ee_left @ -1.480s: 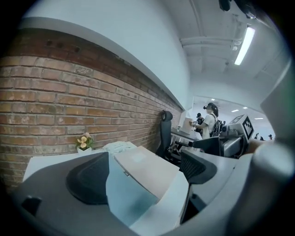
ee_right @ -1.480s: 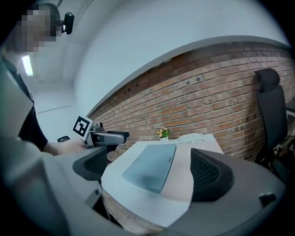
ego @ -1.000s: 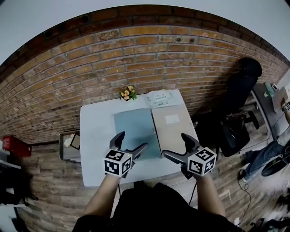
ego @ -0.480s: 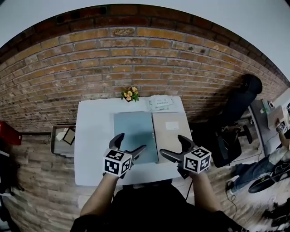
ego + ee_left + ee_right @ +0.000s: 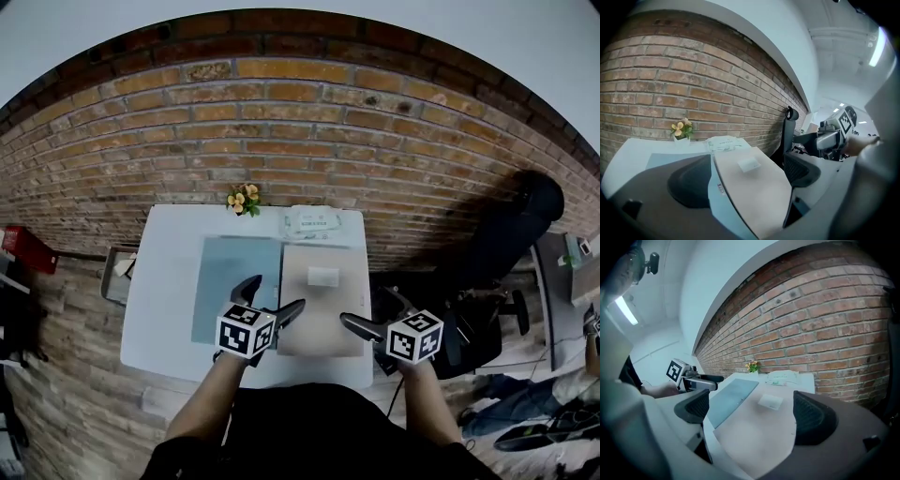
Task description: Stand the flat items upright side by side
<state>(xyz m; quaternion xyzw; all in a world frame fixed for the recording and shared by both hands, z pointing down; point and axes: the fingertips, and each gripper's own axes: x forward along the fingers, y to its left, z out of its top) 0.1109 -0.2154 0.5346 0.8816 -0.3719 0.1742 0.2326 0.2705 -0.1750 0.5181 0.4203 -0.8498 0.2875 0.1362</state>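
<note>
Blue-grey sheet (image 5: 234, 281) and tan sheet (image 5: 322, 305) lie flat, lengthwise on the table (image 5: 159, 281). Left gripper (image 5: 277, 292) and right gripper (image 5: 364, 307) flank the tan sheet's near edge, jaws wide and empty.

The head view looks steeply down from above the person onto the whole white rectangular table (image 5: 155, 291), which stands against a red brick wall (image 5: 281, 112) at the top of the frame. The left gripper (image 5: 274, 295) and right gripper (image 5: 366, 307) sit low in it, nearest the camera. The left gripper view rides low over the table's near edge, facing the wall and slanting right, so it catches the right gripper. The right gripper view mirrors it, slanting left onto the left gripper. All three views share the grey-blue flat board (image 5: 234, 277), the beige flat board with a white label (image 5: 323, 305) and the small pot of yellow flowers (image 5: 242, 199) by the wall.
</note>
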